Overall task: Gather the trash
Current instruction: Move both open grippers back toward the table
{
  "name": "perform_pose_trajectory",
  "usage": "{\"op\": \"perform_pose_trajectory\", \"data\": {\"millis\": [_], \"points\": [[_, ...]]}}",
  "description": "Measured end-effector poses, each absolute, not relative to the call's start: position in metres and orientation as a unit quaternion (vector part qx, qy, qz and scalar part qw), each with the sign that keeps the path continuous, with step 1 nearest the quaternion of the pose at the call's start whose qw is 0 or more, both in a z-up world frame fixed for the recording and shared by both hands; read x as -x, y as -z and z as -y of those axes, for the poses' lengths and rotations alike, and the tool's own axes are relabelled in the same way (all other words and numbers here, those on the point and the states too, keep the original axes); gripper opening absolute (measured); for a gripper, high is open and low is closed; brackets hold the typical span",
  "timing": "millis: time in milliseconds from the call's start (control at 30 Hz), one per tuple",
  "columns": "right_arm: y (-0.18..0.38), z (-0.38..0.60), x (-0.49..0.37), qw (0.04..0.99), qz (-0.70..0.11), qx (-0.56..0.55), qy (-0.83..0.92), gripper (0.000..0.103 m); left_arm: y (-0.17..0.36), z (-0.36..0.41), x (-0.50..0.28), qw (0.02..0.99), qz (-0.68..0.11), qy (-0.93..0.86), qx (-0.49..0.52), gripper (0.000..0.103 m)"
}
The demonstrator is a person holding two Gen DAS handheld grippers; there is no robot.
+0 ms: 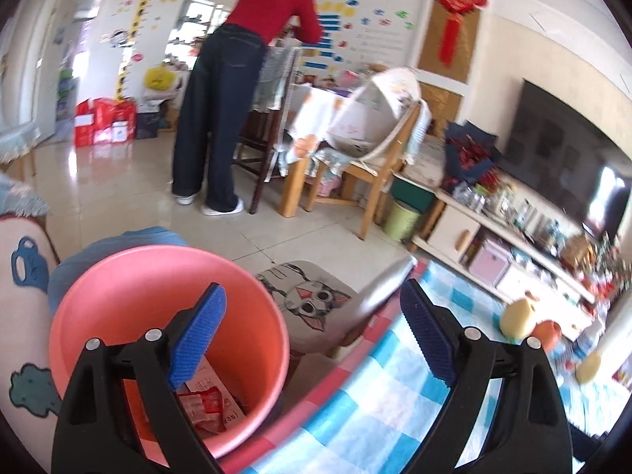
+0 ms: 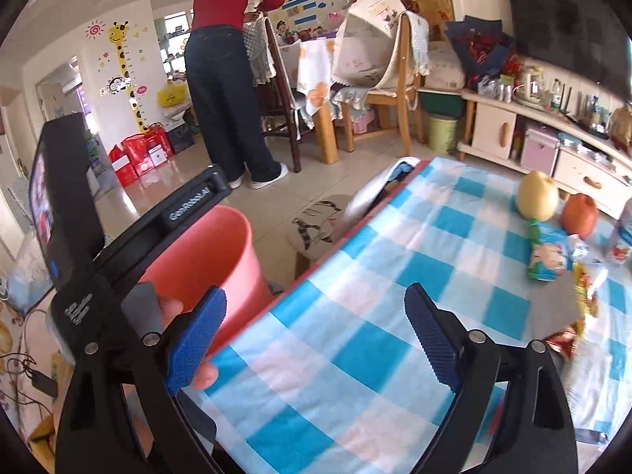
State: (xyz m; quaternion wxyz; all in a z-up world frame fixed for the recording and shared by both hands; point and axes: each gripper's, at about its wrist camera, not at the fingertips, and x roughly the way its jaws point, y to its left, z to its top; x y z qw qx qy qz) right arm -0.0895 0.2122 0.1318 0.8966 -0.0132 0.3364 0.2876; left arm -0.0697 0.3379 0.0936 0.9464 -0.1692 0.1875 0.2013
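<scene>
A pink trash bucket (image 1: 118,288) stands beside the table with the blue checked cloth (image 1: 379,403). Red wrappers and a paper slip (image 1: 205,399) lie at its bottom. My left gripper (image 1: 312,335) is open and empty, above the bucket's rim and the table edge. In the right wrist view the bucket (image 2: 213,252) is at the left, behind the left gripper's body (image 2: 79,237). My right gripper (image 2: 316,335) is open and empty over the cloth (image 2: 355,316). A green snack packet (image 2: 547,254) and red and yellow wrappers (image 2: 584,300) lie on the table at right.
A pear (image 2: 537,195), an orange fruit (image 2: 578,213) and a bottle (image 2: 622,237) stand near the packet. A cat-print stool (image 1: 312,300) sits by the table. A person in red (image 1: 252,91) stands at a dining table with chairs (image 1: 375,158). A TV stand (image 1: 513,245) runs along the right.
</scene>
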Motion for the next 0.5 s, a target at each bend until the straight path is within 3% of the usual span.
{"op": "perform_pose_trajectory", "data": {"millis": [500], "points": [[-0.149, -0.126, 0.117, 0.92, -0.31, -0.022, -0.237, 0.091, -0.087, -0.259, 0.057, 0.962, -0.244, -0.092, 0.078, 0.09]]}}
